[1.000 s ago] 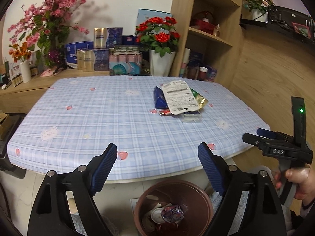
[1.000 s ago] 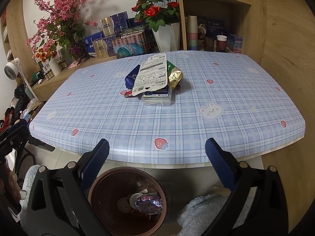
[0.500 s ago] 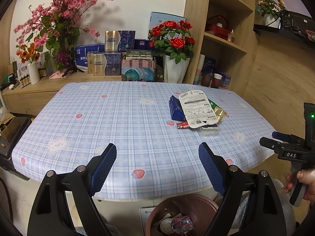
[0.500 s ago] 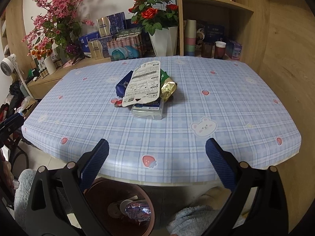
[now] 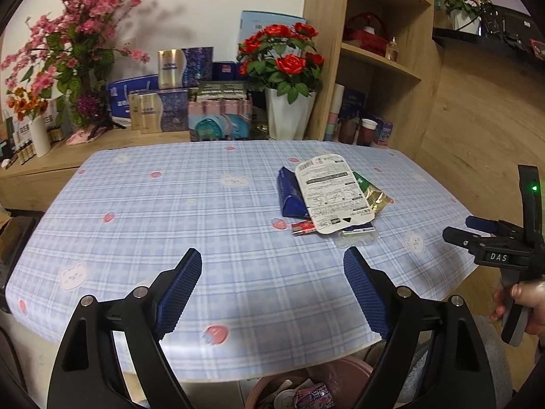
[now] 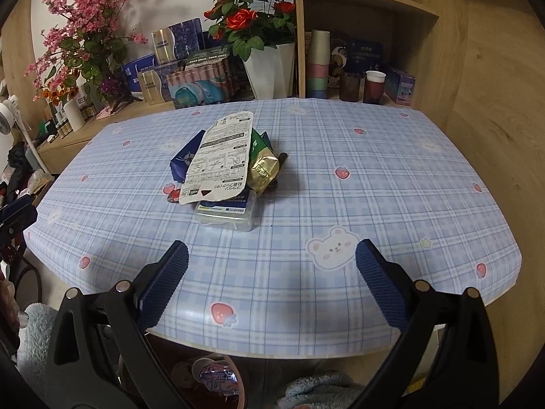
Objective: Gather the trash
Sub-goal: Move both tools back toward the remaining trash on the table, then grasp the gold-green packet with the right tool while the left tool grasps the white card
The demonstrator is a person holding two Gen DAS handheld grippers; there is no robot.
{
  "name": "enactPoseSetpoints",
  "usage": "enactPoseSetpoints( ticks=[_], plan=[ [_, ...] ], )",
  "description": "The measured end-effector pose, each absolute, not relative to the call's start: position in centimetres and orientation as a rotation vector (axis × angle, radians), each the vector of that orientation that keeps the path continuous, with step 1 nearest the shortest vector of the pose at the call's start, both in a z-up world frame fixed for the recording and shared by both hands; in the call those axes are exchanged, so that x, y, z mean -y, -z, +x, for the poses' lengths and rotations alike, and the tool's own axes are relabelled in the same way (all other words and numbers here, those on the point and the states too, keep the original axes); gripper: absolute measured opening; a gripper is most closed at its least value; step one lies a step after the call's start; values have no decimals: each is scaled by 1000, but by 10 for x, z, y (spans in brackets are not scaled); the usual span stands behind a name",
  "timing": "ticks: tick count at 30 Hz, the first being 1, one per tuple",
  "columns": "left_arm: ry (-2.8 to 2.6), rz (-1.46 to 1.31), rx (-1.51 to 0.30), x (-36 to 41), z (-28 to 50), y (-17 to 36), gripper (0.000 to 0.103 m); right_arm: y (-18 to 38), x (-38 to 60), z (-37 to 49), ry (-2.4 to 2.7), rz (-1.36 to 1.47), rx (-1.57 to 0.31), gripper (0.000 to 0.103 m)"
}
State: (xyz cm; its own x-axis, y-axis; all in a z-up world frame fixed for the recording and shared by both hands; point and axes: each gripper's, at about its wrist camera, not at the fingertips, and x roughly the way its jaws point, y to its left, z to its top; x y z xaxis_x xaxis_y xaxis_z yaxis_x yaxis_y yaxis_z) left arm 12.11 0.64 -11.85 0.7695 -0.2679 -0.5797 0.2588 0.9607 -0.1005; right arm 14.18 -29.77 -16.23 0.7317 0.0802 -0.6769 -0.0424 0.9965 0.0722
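A pile of trash lies on the blue checked tablecloth (image 5: 204,225): a white printed card (image 5: 332,192) on top, a dark blue packet (image 5: 289,192), a green-gold foil bag (image 5: 371,196), a small red wrapper (image 5: 303,227) and a clear plastic box (image 5: 357,235). In the right wrist view the card (image 6: 219,156), foil bag (image 6: 264,168) and clear box (image 6: 226,214) sit just ahead. My left gripper (image 5: 272,289) is open and empty over the table's near edge. My right gripper (image 6: 272,277) is open and empty, and shows from the side in the left wrist view (image 5: 490,235).
A brown trash bin (image 5: 306,388) with wrappers stands under the table's front edge; it also shows in the right wrist view (image 6: 218,378). A white vase of red roses (image 5: 287,116), boxes and pink flowers (image 5: 78,44) line the back. Wooden shelves (image 5: 385,61) with cups stand at the right.
Both grippers have risen and moved forward over the table edge. The trash pile looks closer and the bin has dropped toward the bottom of both views. Both stay open.
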Motion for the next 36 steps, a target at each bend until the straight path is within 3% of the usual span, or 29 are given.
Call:
enactPoseSetpoints(
  ticks=[15,22,25,27,32,36],
  plan=[
    [435,-18,-758,84,215,144,83,197,339,215,-62,123,-785,97],
    [428,-39,-795,87,246,159,77,196,334,244,-117,86,-775,95],
    [426,-46,-808,89,256,162,77,195,329,259,-138,52,-772,80],
    [435,-36,-814,93,260,164,77,195,329,270,-165,73,-785,79],
    [452,-23,-820,102,268,168,77,198,319,302,-278,85,-818,53],
    [463,-4,-821,107,271,170,77,209,317,326,-350,170,-879,46]
  ],
)
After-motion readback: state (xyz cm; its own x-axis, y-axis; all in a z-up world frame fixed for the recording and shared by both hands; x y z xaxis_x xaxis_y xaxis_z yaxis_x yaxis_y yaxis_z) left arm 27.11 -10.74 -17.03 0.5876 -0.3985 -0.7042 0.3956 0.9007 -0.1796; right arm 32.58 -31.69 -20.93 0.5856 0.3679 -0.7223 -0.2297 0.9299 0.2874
